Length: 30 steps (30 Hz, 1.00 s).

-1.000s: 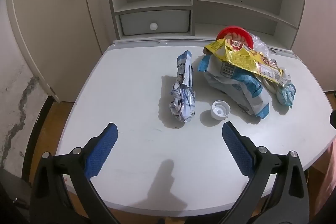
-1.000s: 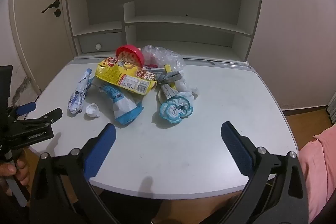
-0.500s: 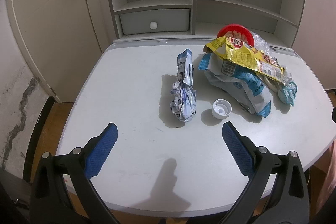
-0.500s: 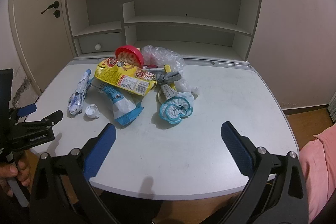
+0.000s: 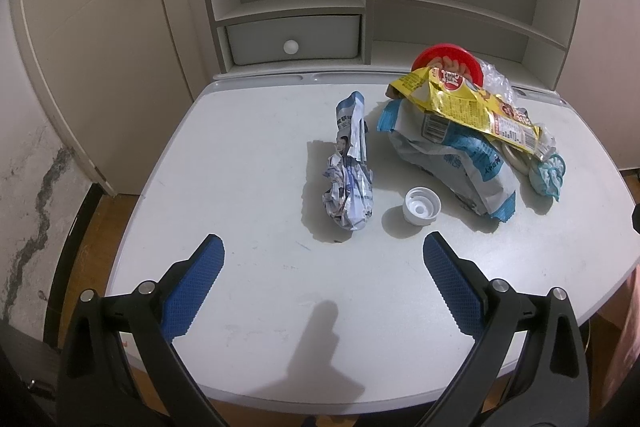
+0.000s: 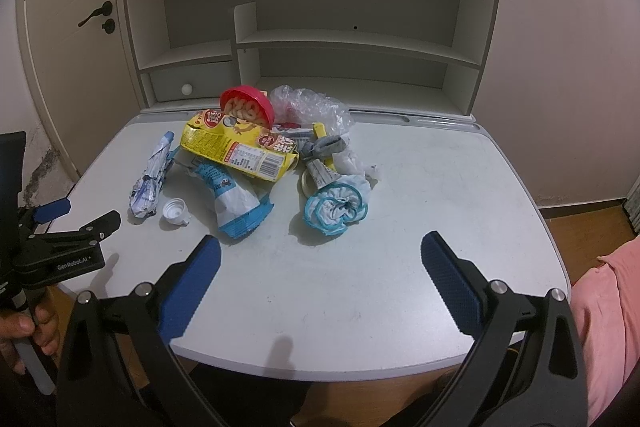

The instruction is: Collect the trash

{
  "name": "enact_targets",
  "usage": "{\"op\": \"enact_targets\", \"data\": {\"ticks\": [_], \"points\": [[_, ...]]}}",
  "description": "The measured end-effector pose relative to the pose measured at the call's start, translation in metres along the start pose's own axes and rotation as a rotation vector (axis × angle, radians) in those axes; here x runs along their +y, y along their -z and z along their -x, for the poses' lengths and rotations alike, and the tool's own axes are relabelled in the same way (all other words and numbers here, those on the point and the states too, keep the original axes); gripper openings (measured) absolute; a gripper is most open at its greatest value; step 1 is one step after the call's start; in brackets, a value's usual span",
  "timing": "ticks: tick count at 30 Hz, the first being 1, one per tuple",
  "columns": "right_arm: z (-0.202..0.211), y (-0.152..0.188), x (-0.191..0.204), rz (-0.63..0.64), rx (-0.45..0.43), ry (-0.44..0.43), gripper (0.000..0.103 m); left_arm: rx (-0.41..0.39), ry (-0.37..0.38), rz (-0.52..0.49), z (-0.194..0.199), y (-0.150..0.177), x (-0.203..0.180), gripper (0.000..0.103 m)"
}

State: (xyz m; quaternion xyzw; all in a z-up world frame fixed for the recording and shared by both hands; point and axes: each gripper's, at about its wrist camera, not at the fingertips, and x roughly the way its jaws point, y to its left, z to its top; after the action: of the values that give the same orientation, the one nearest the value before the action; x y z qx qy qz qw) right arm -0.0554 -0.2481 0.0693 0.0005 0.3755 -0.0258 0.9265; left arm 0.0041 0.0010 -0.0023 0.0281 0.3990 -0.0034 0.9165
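While both your grippers hang over the near edge of the white desk (image 6: 420, 187), neither has anything in it. Your left gripper (image 5: 323, 259) has jaws spread wide, nothing btwn the blue pads; in the right wrist view it sits at the desk's left edge (image 6: 76, 223), near the trash but apart from it. Your right gripper (image 6: 320, 259) is also spread wide w/ nothing held, over bare desk.

Trash lies in a pile toward the back-centre of the desk. Nearest your left gripper: a crumpled blue-white wrapper (image 5: 350, 167), lying lengthwise, and just right of it a small white bottle cap (image 5: 420, 211), open side up, apart from the wrapper. Behind the cap is a white-and-blue bag (image 5: 460, 163), w/ a yellow snack bag (image 5: 468, 107) lying across its top. A red lid (image 5: 448, 61) stands tilted at the back, touching the yellow bag. Clear crinkled plastic (image 6: 312, 107) sits behind, right of the lid. Nearest your right gripper is a bunched blue-rimmed white cover (image 6: 336, 207), w/ grey and white scraps (image 6: 324, 147) stacked behind it.

Other stuff: shelf unit (image 6: 340, 27) w/ a drawer (image 5: 292, 39) rises at the desk's back edge, door (image 5: 100, 47) to the left, pink clothing (image 6: 612, 327) at far right. Nothing stands btwn either gripper and the pile.
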Motion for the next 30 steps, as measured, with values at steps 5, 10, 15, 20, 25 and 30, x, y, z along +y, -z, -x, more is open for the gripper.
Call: {"op": "enact_targets", "data": {"ticks": [5,10,15,20,25,30], "points": [[0.001,0.0018,0.0001,0.001,0.0,-0.001,0.097,0.0,0.0,0.0,-0.0002,0.0004,-0.0005,0.097],[-0.0013,-0.0011,-0.0003,-0.002,0.004,-0.005,0.097,0.001,-0.001,-0.001,-0.0006,0.0012,-0.001,0.097],[-0.0014,-0.0009,-0.0001,-0.002,0.005,-0.006,0.097,0.001,0.0,0.0,-0.001,0.0017,-0.0004,0.097],[-0.0018,-0.0008,0.0,-0.002,0.005,-0.006,0.097,0.005,0.002,0.0,-0.002,0.0033,-0.0005,0.097],[-0.0029,-0.001,0.0002,-0.002,0.007,-0.007,0.097,0.01,0.002,-0.001,-0.0043,0.0035,-0.0003,0.097],[-0.0056,0.0008,-0.0016,-0.005,0.01,-0.015,0.097,0.024,0.006,0.007,-0.0085,0.0022,0.0026,0.097]]}}
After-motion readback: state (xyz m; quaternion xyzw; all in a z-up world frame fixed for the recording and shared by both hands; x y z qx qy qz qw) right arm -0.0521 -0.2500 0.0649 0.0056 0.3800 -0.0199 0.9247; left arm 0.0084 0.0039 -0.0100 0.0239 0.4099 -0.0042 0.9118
